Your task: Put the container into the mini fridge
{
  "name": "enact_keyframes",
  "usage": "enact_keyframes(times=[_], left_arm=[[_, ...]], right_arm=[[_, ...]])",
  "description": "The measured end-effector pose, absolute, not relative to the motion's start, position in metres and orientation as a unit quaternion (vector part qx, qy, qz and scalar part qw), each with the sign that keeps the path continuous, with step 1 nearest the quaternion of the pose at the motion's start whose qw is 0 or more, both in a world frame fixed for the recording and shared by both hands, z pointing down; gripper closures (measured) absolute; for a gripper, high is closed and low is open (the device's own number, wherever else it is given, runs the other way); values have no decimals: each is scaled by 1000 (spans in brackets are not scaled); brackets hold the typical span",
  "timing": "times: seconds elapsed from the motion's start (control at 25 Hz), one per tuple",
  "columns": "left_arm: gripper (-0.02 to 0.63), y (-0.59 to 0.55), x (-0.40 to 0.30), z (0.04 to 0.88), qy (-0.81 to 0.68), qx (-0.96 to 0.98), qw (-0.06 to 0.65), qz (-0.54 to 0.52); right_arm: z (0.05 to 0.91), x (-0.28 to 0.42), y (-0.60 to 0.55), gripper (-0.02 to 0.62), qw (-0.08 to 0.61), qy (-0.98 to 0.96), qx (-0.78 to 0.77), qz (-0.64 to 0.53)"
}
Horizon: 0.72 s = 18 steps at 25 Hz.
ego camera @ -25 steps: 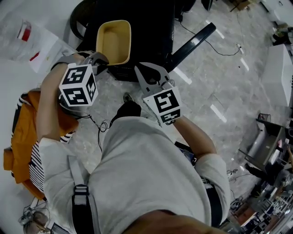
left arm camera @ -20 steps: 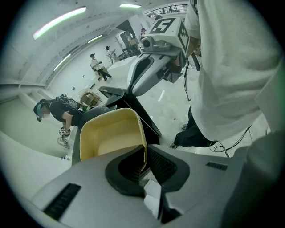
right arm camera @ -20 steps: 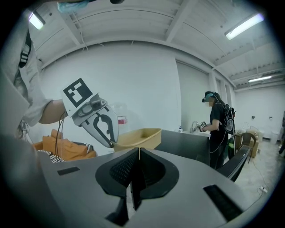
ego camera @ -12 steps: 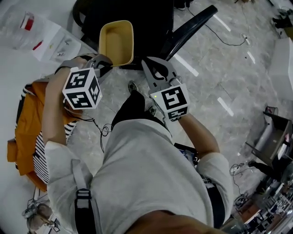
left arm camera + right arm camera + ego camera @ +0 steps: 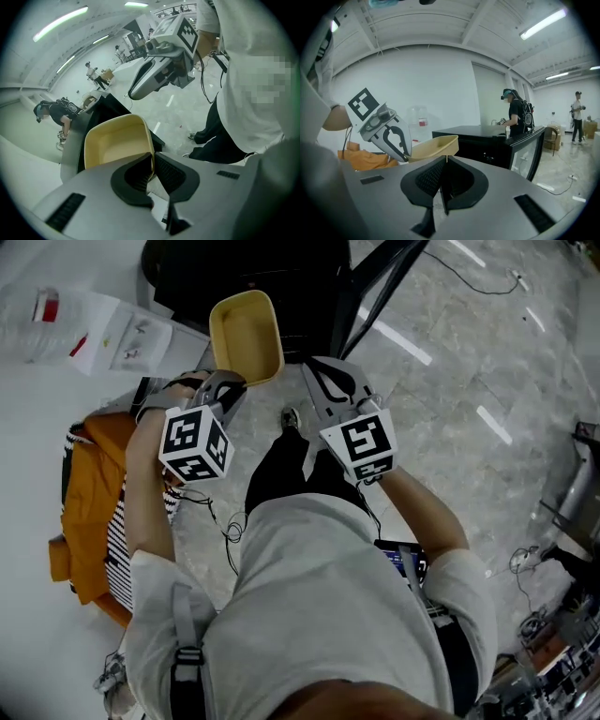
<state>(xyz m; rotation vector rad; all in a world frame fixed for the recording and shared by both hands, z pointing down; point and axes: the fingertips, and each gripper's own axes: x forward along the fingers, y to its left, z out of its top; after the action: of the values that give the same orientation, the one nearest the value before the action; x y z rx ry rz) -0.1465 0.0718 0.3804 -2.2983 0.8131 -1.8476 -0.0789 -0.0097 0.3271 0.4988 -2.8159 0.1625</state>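
Container nearer the fridge now, so it looks almost ready to go in.
Yellow container (image 5: 246, 334) is up in the air, open side up, its long way pointing away from the person toward the black mini fridge (image 5: 281, 277). It has come closer to the open door (image 5: 375, 282). Left gripper (image 5: 228, 390) pinches its near rim, and the right gripper (image 5: 323, 381) is closed on nothing, just beside.

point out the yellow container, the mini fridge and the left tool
yellow container (image 5: 246, 329), head view, its inner floor.
mini fridge (image 5: 480, 140), right gripper view, its black side wall.
left tool (image 5: 152, 169), left gripper view, between its tips, clamped on the yellow container's rim.
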Motion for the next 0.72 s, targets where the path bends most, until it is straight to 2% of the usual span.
enact_keyframes(times=[0.28,0.56,0.72], left_arm=[[574,73,-138,418,227,-784,29,-577],[574,72,-160,450,223,-785,31,-576],[574,75,-160,466,220,-786,29,-576]], right_arm=[[356,-80,-24,555,130,-959,244,66],[395,-79,-16,555,164,-942,283,79],[407,-80,-9,555,152,-938,298,87]])
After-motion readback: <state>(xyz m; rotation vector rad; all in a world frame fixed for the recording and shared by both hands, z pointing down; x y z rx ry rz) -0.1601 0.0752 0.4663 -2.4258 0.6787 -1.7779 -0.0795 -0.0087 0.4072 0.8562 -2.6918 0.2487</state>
